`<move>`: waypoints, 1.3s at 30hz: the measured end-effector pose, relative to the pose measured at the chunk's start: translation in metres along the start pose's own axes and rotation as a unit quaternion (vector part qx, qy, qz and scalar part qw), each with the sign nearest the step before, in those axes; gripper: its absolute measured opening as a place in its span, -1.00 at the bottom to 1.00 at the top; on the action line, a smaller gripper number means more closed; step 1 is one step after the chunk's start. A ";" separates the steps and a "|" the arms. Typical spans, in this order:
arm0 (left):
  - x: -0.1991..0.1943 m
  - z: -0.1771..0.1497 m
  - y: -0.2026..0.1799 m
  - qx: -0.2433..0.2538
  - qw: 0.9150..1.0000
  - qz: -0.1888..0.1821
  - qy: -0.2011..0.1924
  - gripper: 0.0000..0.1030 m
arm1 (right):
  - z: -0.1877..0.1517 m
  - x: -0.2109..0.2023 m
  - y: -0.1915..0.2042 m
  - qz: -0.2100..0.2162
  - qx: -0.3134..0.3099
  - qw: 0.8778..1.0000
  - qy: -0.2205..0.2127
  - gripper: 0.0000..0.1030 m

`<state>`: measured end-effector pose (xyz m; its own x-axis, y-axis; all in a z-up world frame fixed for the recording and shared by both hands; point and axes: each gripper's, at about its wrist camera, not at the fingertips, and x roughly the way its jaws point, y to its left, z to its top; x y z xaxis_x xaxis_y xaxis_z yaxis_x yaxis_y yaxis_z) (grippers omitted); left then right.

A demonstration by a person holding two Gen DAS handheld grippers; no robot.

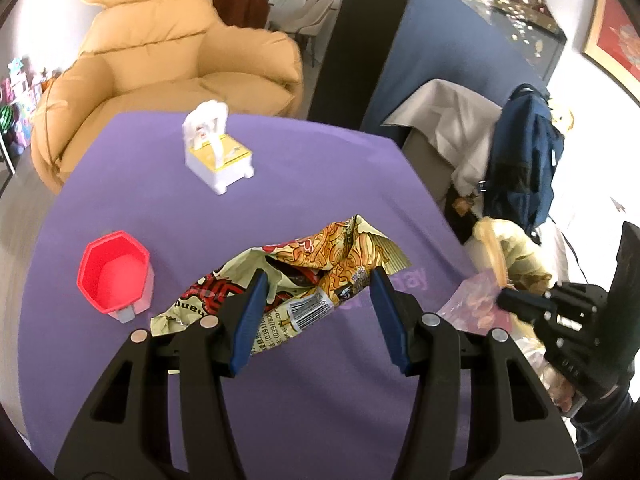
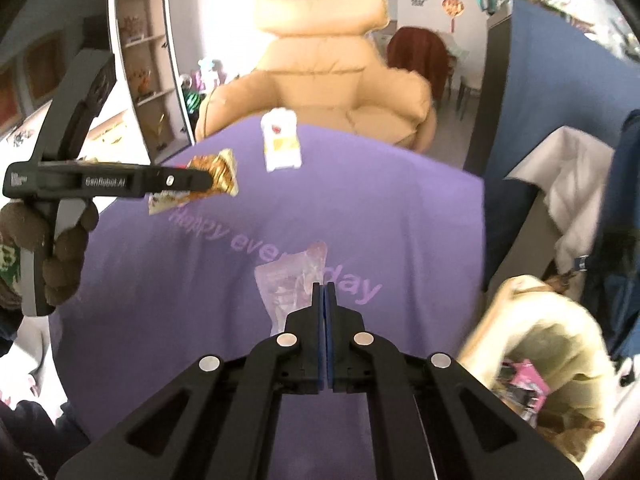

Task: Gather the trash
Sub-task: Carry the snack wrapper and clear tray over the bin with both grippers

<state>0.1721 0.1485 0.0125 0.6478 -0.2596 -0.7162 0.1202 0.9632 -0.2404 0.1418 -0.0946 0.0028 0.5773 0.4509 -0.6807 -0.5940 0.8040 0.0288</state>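
Note:
A crumpled noodle wrapper [image 1: 296, 280] lies on the purple table [image 1: 280, 168]. My left gripper [image 1: 320, 284] is open, its blue fingers on either side of the wrapper's near part, above it. In the right wrist view the left gripper [image 2: 200, 182] hovers over the same wrapper [image 2: 216, 174]. My right gripper [image 2: 324, 286] is shut on a clear pinkish plastic bag [image 2: 292, 280] and holds it over the table; it also shows in the left wrist view [image 1: 476, 304]. A cream trash bin [image 2: 548, 344] with rubbish inside stands off the table's right edge.
A red cup [image 1: 114, 274] stands at the table's left. A white and yellow box [image 1: 218, 152] stands at the far side. A tan armchair [image 1: 168, 52] is behind the table. A blue backpack [image 1: 520, 160] hangs at the right.

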 end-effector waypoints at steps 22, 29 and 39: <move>0.012 0.012 -0.204 0.147 0.982 -0.115 -0.005 -0.02 | -0.040 -0.124 -0.116 -0.158 0.083 0.981 -0.081 -0.94; 0.074 0.014 -0.269 0.168 0.969 -0.171 0.065 -0.02 | -0.076 -0.124 -0.156 -0.185 0.129 0.973 -0.048 -0.94; 0.135 0.014 -0.297 0.129 0.959 -0.217 0.132 0.58 | -0.110 -0.098 -0.191 -0.172 0.188 0.967 -0.027 -0.94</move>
<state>0.2350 -0.1714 -0.0038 0.2866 -0.6157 -0.7340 0.5388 0.7371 -0.4079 0.1366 -0.3352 -0.0165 0.7393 0.1425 -0.6581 -0.1212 0.9895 0.0781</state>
